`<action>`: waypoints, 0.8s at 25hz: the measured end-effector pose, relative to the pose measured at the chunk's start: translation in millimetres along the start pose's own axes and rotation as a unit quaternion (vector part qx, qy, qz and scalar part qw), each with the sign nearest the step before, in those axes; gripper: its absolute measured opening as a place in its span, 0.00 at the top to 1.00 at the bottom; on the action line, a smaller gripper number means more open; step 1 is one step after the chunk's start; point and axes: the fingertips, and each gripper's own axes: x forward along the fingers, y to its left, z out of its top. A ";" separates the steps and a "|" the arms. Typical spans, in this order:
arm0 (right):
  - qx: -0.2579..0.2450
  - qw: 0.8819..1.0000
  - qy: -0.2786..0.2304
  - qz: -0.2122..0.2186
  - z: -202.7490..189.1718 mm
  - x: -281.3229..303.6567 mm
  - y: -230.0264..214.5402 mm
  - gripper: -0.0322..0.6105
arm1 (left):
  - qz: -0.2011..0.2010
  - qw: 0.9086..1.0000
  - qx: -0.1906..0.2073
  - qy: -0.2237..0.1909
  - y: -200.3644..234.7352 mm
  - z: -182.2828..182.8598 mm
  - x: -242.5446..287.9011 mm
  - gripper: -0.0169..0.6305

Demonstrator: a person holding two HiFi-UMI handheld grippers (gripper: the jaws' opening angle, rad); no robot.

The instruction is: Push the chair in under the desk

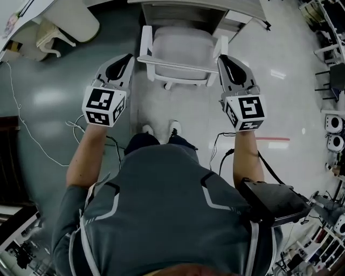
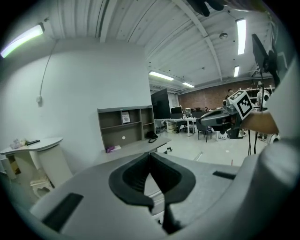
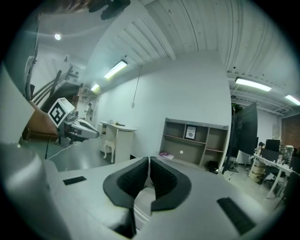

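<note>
White chair (image 1: 180,51): upper centre of frame, seat partly under desk (image 1: 242,6). Left claw (image 1: 128,59), right claw (image 1: 223,60): both closed tight, empty, at backrest corners. Likely risks: uneven push skews chair against desk; closed tips slip off the rail.

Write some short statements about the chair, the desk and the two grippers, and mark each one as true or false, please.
1. The chair is white. True.
2. The jaws of the left gripper stand wide apart. False: they are together, with nothing between them.
3. The right gripper is beside the right corner of the chair's back. True.
4. The chair lies on its side. False: it stands upright, facing the desk.
5. The person's shoes are on the floor behind the chair. True.
</note>
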 end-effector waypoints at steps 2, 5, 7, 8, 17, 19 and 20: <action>0.001 1.000 0.009 -0.009 -3.6 7.5 -2.8 0.90 | -0.008 1.000 0.006 0.002 8.5 -3.0 10.2 0.96; -0.008 1.000 0.018 -0.021 -5.2 19.0 -3.1 0.90 | -0.017 0.999 0.030 0.026 23.7 -13.0 27.4 0.96; -0.023 0.999 0.046 -0.016 -18.6 21.3 2.4 0.90 | -0.046 0.996 0.060 0.050 20.6 -22.4 35.2 0.95; -0.033 0.997 0.065 -0.010 -27.7 21.5 3.8 0.89 | -0.064 0.993 0.077 0.061 17.0 -26.4 39.6 0.95; -0.169 0.956 0.226 0.085 -130.7 52.2 15.5 0.68 | -0.171 0.941 0.240 0.168 -13.9 -103.4 99.3 0.71; -0.191 0.942 0.256 0.103 -153.7 56.4 15.9 0.67 | -0.188 0.921 0.281 0.195 -22.8 -125.6 110.1 0.68; -0.199 0.934 0.273 0.113 -165.5 57.4 16.2 0.65 | -0.192 0.910 0.305 0.207 -25.9 -136.4 115.1 0.67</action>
